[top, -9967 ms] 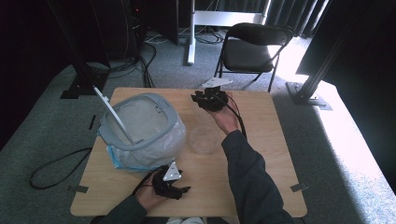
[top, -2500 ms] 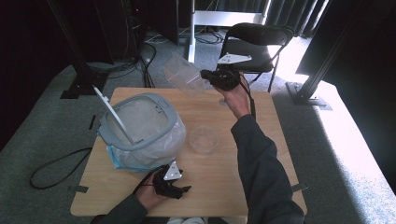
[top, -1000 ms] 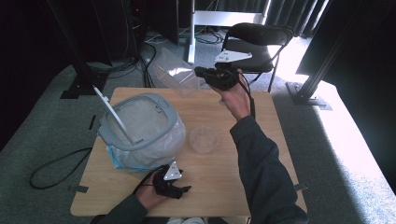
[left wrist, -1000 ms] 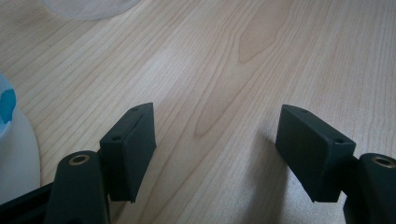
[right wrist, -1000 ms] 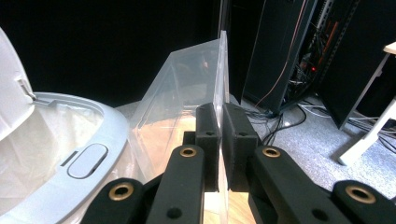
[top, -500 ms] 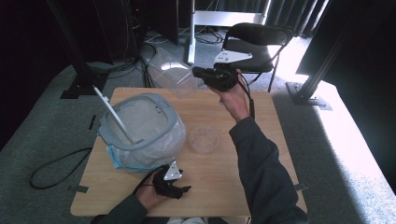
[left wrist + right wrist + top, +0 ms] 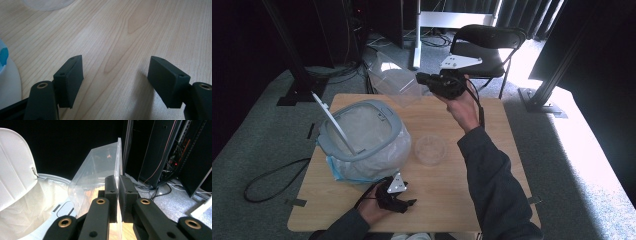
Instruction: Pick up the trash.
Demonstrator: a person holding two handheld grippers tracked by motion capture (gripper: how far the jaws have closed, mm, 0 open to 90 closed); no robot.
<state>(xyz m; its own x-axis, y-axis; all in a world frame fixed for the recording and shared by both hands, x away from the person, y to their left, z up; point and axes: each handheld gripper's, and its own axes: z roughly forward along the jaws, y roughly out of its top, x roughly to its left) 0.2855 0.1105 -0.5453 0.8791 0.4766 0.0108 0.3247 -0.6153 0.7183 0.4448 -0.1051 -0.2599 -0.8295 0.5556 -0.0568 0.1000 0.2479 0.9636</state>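
Your right tool (image 7: 424,80) is clamped on the clear container's (image 7: 394,82) rim, bin (image 7: 362,135) down to its left, while your left tool (image 7: 404,202) rests open.

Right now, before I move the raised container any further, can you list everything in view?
clear plastic container: one, transparent, held in the air over the table's far edge, its wall pinched by the right gripper
bin: one, grey rim, white liner, lid up, on the table's left half
round clear lid: one, transparent, lying flat mid-table
table: one, light wood
folding chair: one, black, beyond the table
cable: one, black, looped on the carpet at left
right gripper: one, black, jaws shut on the container's wall
left gripper: one, black, jaws apart, low over the table's near edge
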